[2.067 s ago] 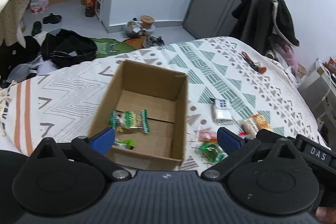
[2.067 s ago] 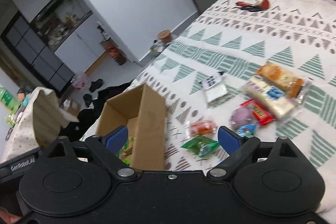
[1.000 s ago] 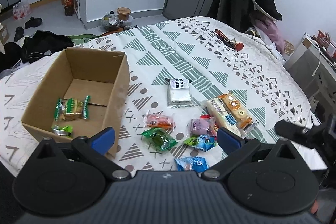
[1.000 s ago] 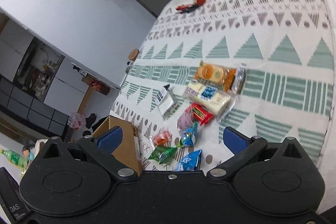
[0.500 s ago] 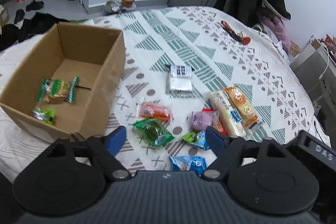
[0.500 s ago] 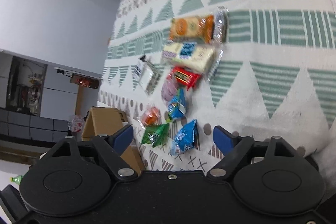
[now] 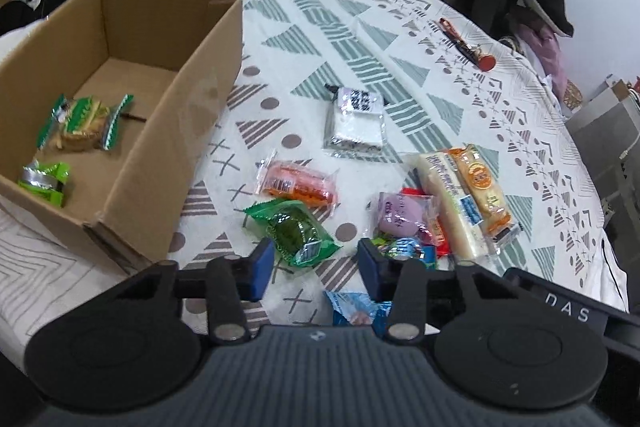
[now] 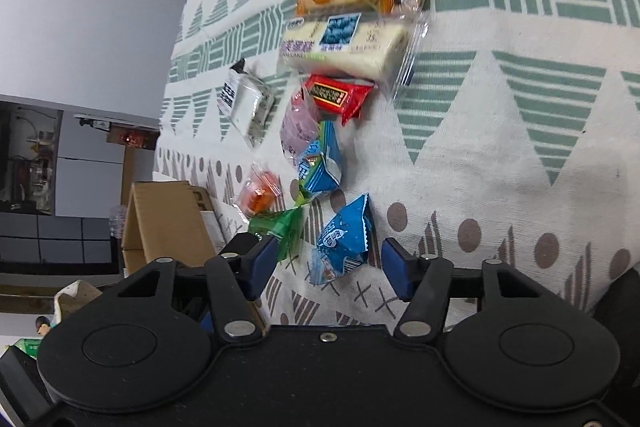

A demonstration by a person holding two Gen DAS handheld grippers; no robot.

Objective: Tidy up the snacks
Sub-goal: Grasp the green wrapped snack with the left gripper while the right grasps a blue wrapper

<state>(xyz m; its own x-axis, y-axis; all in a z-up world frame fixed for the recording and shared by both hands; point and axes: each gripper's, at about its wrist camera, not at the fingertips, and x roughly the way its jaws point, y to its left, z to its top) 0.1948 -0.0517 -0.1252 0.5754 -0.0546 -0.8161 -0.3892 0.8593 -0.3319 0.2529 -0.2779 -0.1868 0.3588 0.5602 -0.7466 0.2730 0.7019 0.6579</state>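
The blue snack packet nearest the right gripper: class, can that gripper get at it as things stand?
Probably yes. The right gripper has its jaws open on either side of the blue snack packet, which lies flat on the cloth with nothing over it.

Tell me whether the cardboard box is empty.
Not empty: the cardboard box holds two green-wrapped snacks, and its top stands open.

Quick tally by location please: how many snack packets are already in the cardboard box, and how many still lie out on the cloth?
In the cardboard box: 2
Out on the cloth: 9
Total: 11
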